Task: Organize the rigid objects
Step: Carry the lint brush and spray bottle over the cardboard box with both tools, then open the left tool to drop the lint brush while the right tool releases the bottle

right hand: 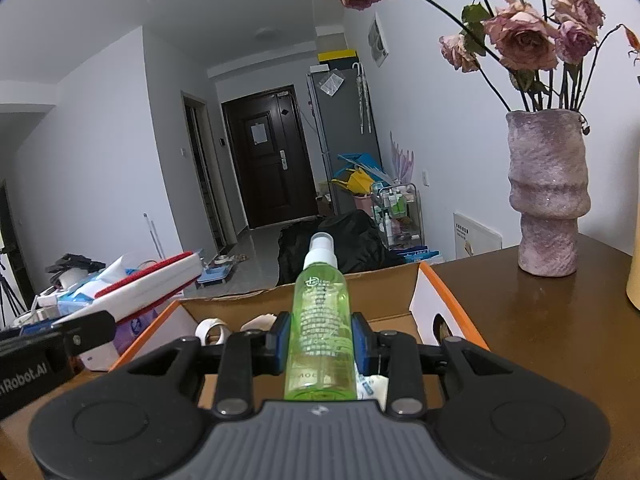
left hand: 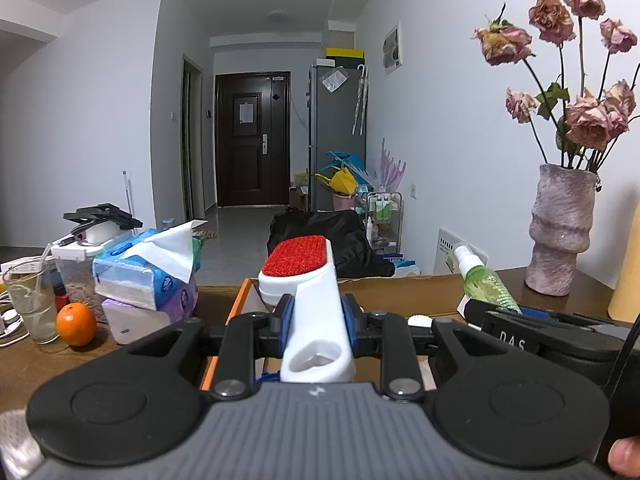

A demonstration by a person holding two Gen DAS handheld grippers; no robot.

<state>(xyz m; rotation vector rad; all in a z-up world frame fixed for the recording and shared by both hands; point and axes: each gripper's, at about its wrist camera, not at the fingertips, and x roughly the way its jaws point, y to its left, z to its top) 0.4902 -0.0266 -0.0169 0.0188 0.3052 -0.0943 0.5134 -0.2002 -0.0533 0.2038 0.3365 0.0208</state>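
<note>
My left gripper is shut on a white lint brush with a red pad, held above the open cardboard box. My right gripper is shut on a green spray bottle with a white nozzle, held over the same orange-edged box. The lint brush also shows in the right wrist view, at the left. The spray bottle also shows in the left wrist view, at the right. A roll of tape lies inside the box.
A pink vase of dried roses stands on the brown table at the right. Tissue packs, an orange, a glass and a container sit left of the box. A hallway and fridge lie beyond.
</note>
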